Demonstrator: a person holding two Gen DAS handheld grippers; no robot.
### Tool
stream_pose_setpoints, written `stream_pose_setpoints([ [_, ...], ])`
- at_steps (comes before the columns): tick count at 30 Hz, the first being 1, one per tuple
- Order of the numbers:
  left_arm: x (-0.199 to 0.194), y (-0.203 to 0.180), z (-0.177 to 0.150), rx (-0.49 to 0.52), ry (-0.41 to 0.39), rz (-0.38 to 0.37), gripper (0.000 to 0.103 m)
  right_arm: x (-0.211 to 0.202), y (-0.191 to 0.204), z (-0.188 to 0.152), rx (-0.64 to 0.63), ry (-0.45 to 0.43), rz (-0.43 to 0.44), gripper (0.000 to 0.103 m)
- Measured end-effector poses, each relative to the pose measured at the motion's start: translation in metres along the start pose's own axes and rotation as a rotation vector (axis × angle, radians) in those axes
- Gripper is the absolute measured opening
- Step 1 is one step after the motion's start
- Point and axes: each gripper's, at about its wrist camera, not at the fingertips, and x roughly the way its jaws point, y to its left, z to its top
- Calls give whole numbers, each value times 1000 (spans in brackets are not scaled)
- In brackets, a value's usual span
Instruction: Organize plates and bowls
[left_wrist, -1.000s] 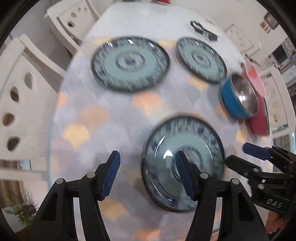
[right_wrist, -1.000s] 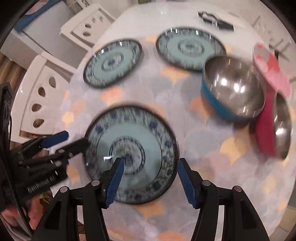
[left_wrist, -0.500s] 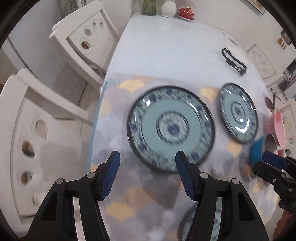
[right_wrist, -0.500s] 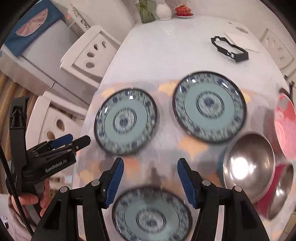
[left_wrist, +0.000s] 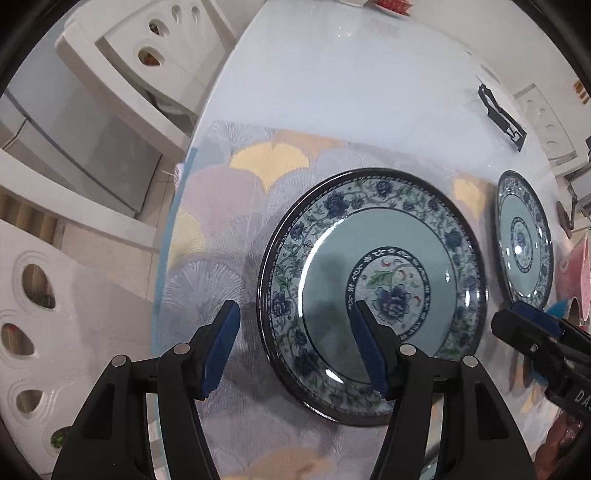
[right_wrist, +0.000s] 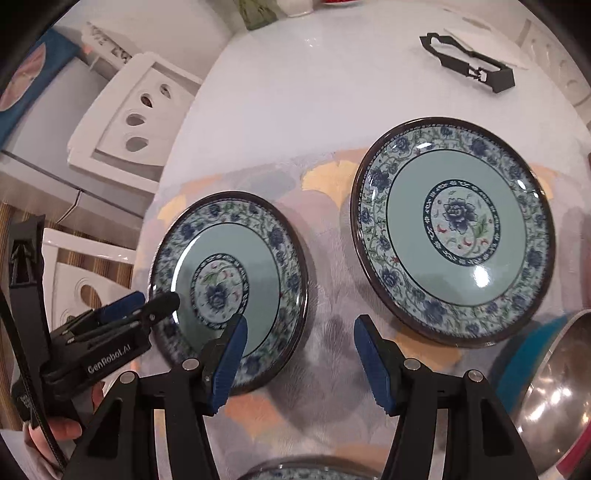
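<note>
Two patterned blue-and-green plates lie flat, side by side but apart, on a pastel leaf-print mat covering the near part of a white oval worktop (right_wrist: 295, 96). The left tongs (left_wrist: 295, 349) hover over the left plate (left_wrist: 373, 291), jaws apart and empty, straddling its left rim without touching. The right tongs (right_wrist: 297, 360) hang above the mat between the two plates, jaws likewise apart, holding nothing. The right plate (right_wrist: 454, 232) sits beside a blue bowl with a steel inside (right_wrist: 546, 391). White chairs (right_wrist: 136, 110) stand beside the worktop.
</note>
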Motion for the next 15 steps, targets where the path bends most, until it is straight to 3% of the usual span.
stream_pose_setpoints([
  [7, 9, 3, 3, -1, -15, -6, 62, 25, 0, 7, -8, 34, 17, 58],
  [15, 11, 5, 7, 19, -54, -19, 64, 35, 5, 13, -29, 15, 0, 58],
])
